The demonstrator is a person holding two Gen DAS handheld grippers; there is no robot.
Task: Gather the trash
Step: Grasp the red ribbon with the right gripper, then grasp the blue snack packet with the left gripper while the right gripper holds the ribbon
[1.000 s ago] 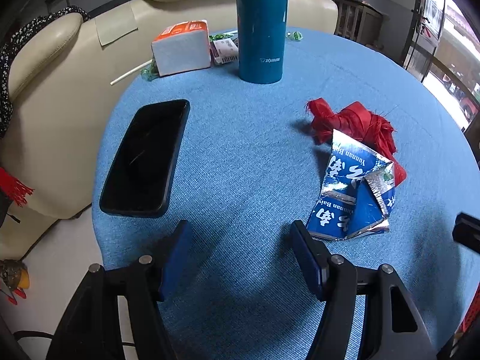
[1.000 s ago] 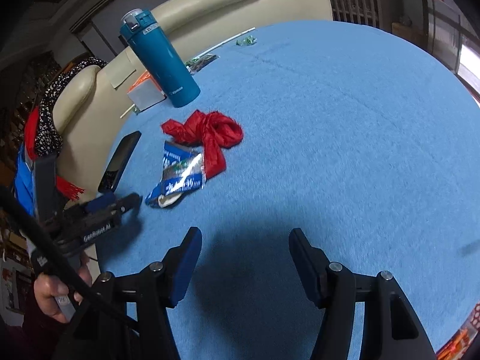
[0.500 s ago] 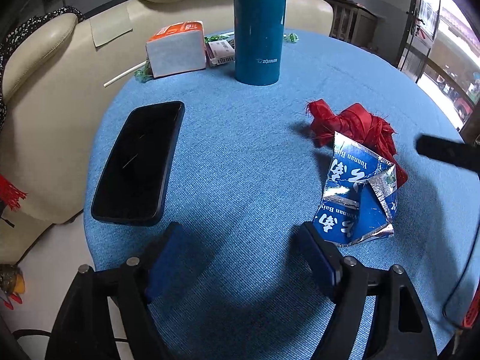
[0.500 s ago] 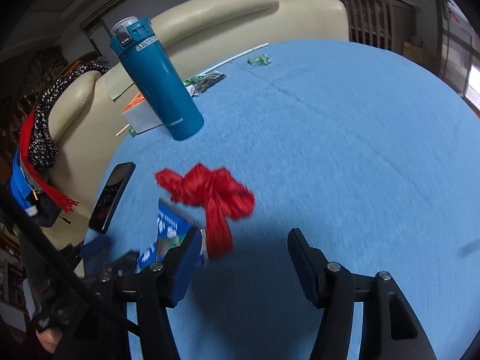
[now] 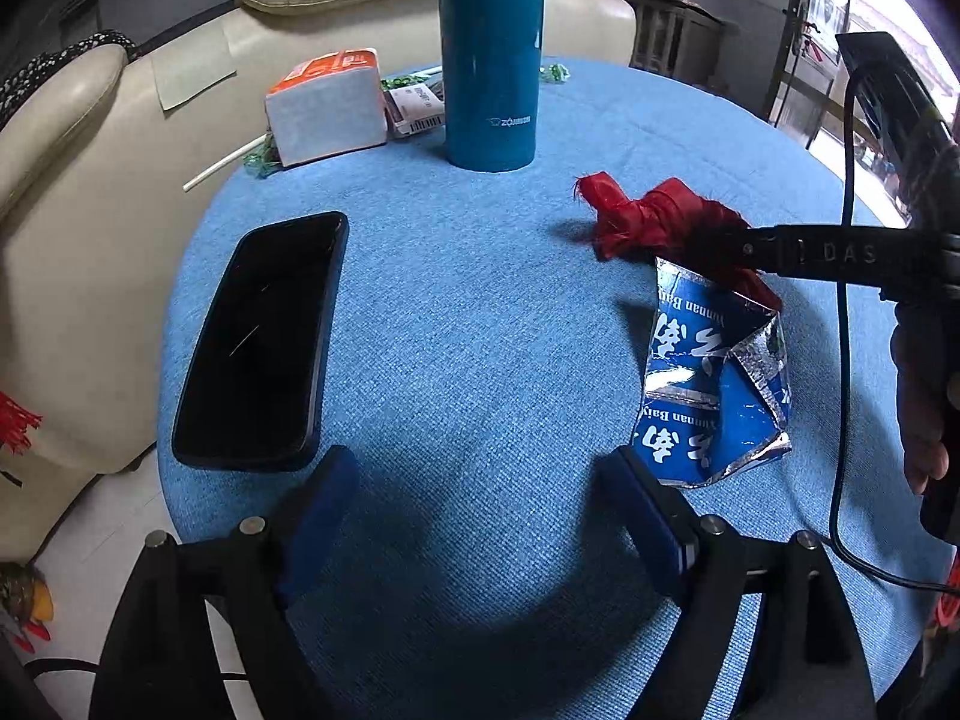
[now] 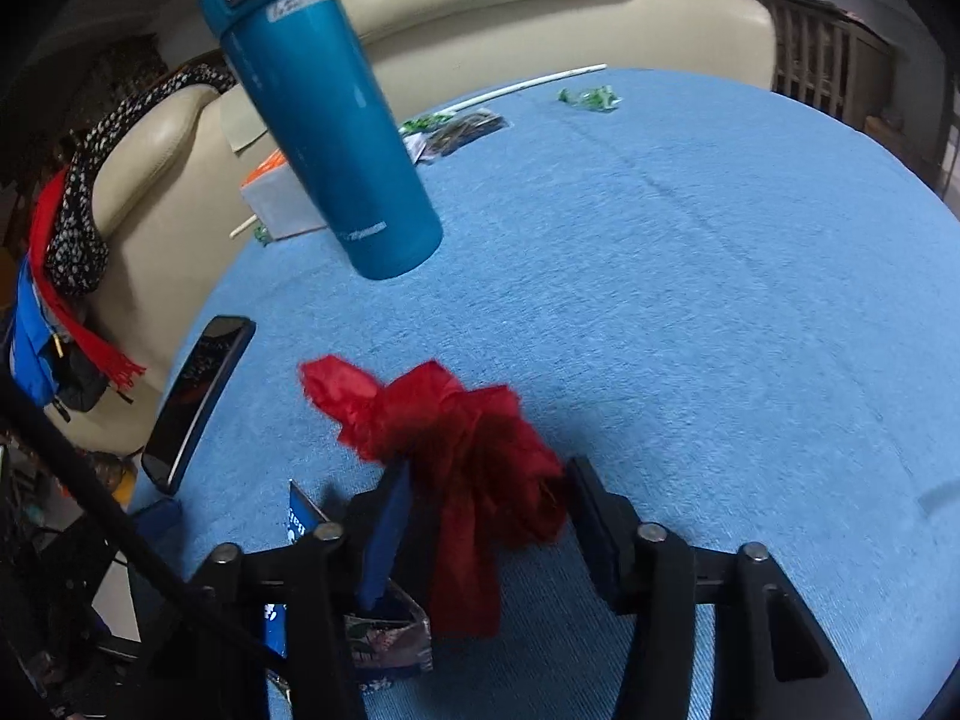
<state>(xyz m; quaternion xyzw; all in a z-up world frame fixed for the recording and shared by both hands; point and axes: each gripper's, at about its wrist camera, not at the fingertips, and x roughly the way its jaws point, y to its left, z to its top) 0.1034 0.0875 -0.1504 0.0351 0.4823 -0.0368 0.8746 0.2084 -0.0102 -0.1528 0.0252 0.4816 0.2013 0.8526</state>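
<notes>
A crumpled red paper scrap (image 6: 456,432) lies on the blue table, and also shows in the left wrist view (image 5: 654,222). A torn blue foil wrapper (image 5: 708,384) lies beside it, partly under the red scrap, and peeks out low in the right wrist view (image 6: 384,636). My right gripper (image 6: 489,516) is open, its fingers on either side of the red scrap. My left gripper (image 5: 480,498) is open and empty, low over the table just left of the wrapper.
A teal flask (image 5: 489,54) stands at the back. A black phone (image 5: 264,336) lies left. A tissue pack (image 5: 327,105), a small packet (image 5: 414,102), green candy wrappers (image 6: 588,97) and a white straw (image 6: 540,84) lie near the far edge. A cream sofa (image 5: 72,192) is behind.
My right gripper has moved forward and down over the table until its open fingers straddle the red scrap. My left gripper has drawn back slightly and stays open.
</notes>
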